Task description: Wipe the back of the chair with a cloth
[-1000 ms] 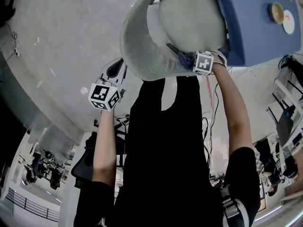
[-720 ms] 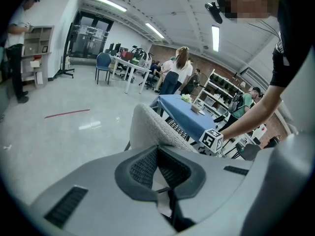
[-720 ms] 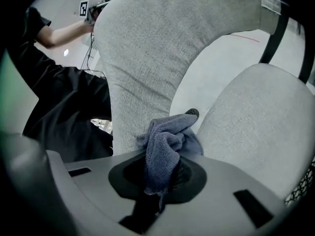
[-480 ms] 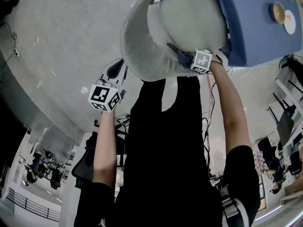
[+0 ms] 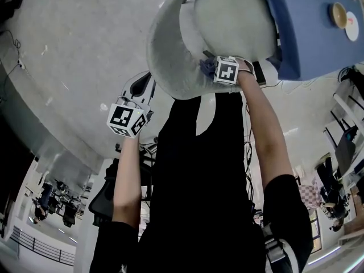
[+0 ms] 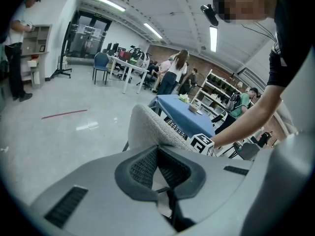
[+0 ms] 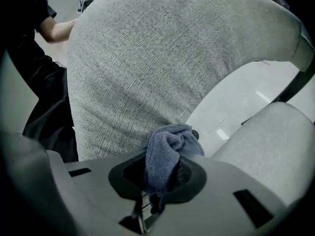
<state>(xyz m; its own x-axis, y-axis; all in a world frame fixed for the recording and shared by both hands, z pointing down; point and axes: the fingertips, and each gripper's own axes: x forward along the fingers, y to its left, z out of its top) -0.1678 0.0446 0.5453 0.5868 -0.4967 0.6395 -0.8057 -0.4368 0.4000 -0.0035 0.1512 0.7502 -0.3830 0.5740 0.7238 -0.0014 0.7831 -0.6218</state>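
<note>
The chair's curved grey fabric back (image 5: 165, 56) wraps round its seat (image 5: 230, 19) in the head view. My right gripper (image 5: 209, 67) is shut on a blue-grey cloth (image 7: 170, 149), bunched between its jaws and pressed against the inner face of the chair back (image 7: 162, 58) near its lower edge. The seat (image 7: 275, 141) lies to the right of it. My left gripper (image 5: 142, 85) hangs apart from the chair, below and left of the back. Its jaws meet with nothing between them (image 6: 158, 168). In the left gripper view the chair back (image 6: 150, 129) shows beyond.
A blue table (image 5: 307, 21) with a bowl (image 5: 339, 15) and a plate (image 5: 352, 30) stands right beside the chair. The person's dark-clothed body (image 5: 199, 181) fills the lower middle. Several people (image 6: 174, 73), tables and shelves stand far off across the grey floor (image 6: 59, 127).
My right gripper has slid left along the chair back with the cloth. The left gripper has barely moved.
</note>
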